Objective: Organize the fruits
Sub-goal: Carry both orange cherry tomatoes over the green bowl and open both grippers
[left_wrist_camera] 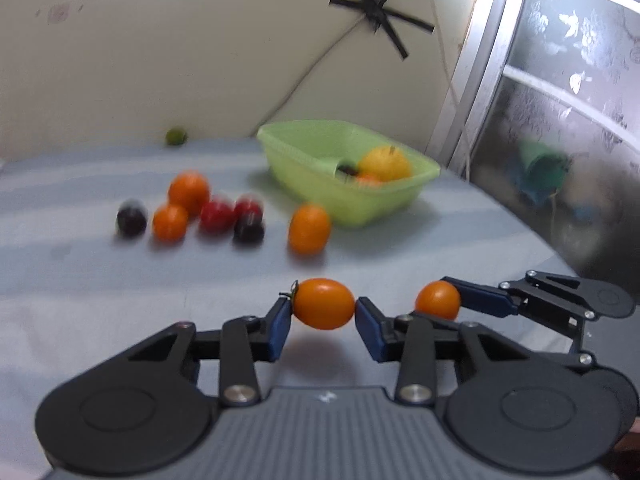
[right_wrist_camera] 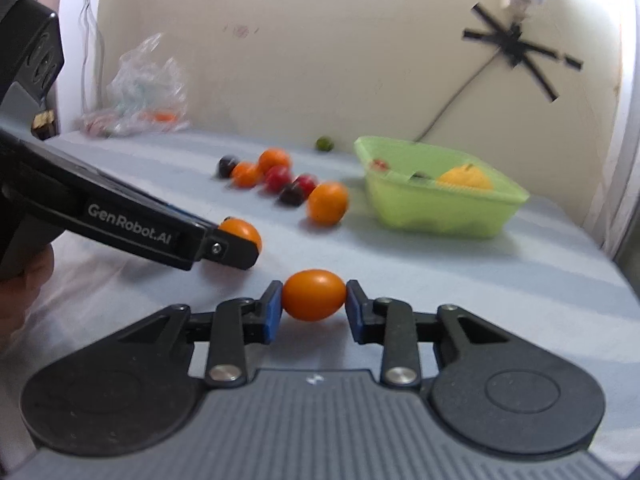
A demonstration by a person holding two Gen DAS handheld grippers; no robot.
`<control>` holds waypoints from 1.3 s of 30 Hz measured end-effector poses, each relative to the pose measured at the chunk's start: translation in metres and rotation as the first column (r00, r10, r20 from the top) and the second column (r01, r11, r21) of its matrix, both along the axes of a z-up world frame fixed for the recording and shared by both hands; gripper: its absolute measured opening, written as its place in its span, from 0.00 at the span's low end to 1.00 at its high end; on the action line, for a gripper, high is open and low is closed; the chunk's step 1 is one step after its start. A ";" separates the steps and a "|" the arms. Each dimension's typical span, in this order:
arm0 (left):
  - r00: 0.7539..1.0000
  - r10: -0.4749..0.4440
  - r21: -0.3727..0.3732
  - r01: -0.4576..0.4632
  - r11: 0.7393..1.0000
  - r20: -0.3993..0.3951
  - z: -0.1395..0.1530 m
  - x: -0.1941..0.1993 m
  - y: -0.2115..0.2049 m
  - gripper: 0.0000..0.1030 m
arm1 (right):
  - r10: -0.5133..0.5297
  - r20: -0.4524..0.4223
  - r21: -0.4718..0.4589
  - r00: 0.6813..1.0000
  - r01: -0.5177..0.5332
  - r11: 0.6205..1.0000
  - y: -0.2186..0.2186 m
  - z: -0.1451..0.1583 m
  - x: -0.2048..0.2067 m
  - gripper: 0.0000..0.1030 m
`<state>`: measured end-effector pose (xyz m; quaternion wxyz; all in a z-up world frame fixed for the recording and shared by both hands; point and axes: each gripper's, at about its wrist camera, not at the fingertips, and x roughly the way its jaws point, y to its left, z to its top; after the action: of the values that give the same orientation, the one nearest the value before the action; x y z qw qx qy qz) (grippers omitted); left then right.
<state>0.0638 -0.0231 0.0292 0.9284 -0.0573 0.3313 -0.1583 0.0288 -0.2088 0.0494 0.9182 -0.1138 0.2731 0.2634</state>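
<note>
Carrying 2 orange fruits, 1 clamped in our left gripper (left_wrist_camera: 323, 314) and 1 in our right gripper (right_wrist_camera: 314, 307), we risk squeezing loosely and dropping them short of the green basket (left_wrist_camera: 400, 206).

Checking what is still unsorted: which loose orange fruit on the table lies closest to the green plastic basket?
The oval orange fruit lying alone just beside the green plastic basket. The other two loose orange fruits sit farther off, clustered with the red and dark ones.
</note>
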 end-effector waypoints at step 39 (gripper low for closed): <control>0.984 0.174 -0.143 -0.168 0.975 0.031 0.039 0.067 0.100 0.42 | 0.065 -0.010 0.196 0.998 -0.062 0.979 0.000 0.050 0.123 0.36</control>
<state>0.1304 0.0772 0.0679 0.9393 -0.1470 0.2930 -0.1017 0.1520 -0.2088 0.0999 0.9139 -0.0295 0.2494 0.3189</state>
